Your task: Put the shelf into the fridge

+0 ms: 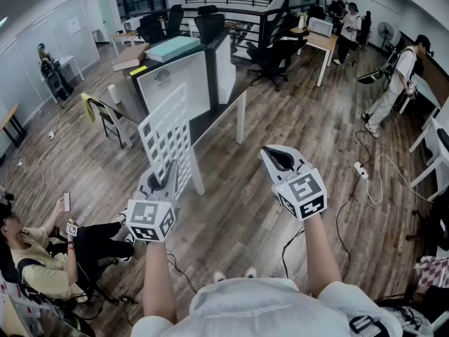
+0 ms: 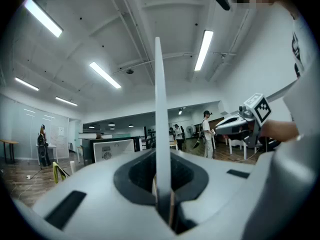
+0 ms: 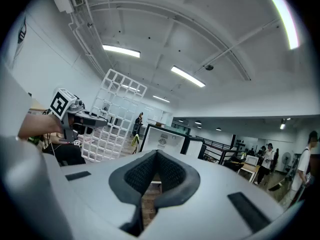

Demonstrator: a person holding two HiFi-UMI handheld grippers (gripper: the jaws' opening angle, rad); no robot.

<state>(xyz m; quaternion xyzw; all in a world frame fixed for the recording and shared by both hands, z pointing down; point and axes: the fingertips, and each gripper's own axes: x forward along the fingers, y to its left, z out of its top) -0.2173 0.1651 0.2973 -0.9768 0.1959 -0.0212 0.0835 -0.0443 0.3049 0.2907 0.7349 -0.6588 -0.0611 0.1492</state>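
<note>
Shelf (image 1: 167, 135) gripped upright in my left gripper (image 1: 168, 174); right gripper (image 1: 279, 159), beside the shelf, is clenched empty. I judge I'm carrying it; next, find the fridge.

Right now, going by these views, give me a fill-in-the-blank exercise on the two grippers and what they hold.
1. The left gripper is shut on the ____.
2. The right gripper holds ____.
3. The right gripper's jaws are ____.
4. In the head view, the thing held stands ____ rather than lying flat.

Missing words: shelf; nothing; shut; upright
</note>
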